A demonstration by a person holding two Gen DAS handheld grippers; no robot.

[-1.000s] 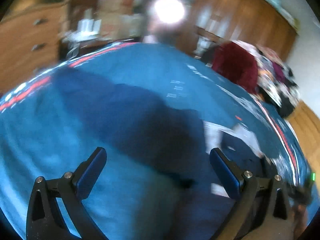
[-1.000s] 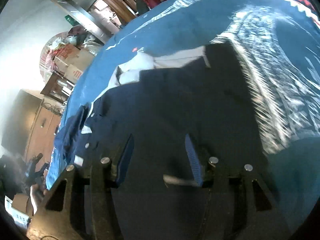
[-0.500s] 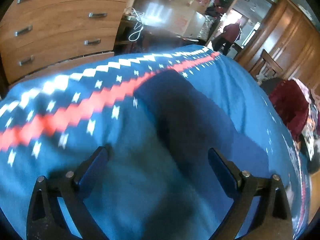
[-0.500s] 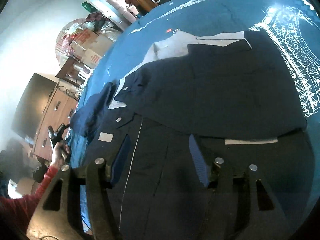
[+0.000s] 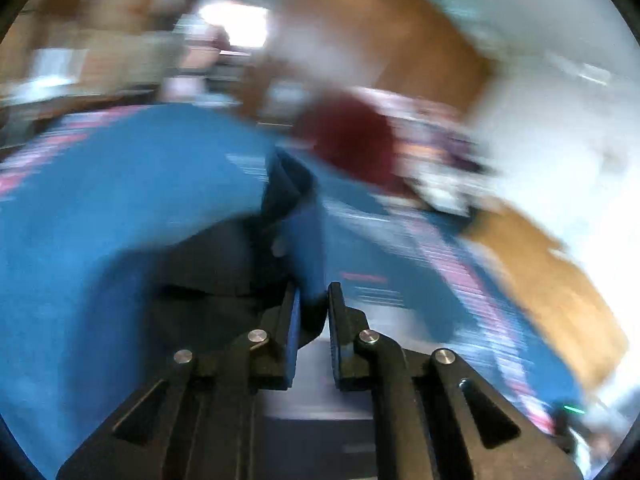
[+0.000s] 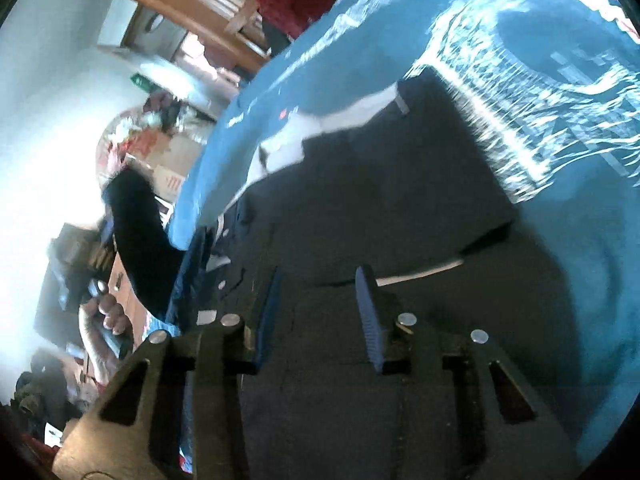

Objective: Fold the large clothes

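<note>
Garment (image 6: 380, 200) under parted right claw (image 6: 318, 292), its sleeve pinched in left claw (image 5: 313, 300).

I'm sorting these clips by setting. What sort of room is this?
Most likely a lived-in bedroom at home. The dark garment lies on a wide surface under a blue patterned bedspread, probably a bed, with wooden furniture along the wall and cardboard boxes piled nearby.
</note>
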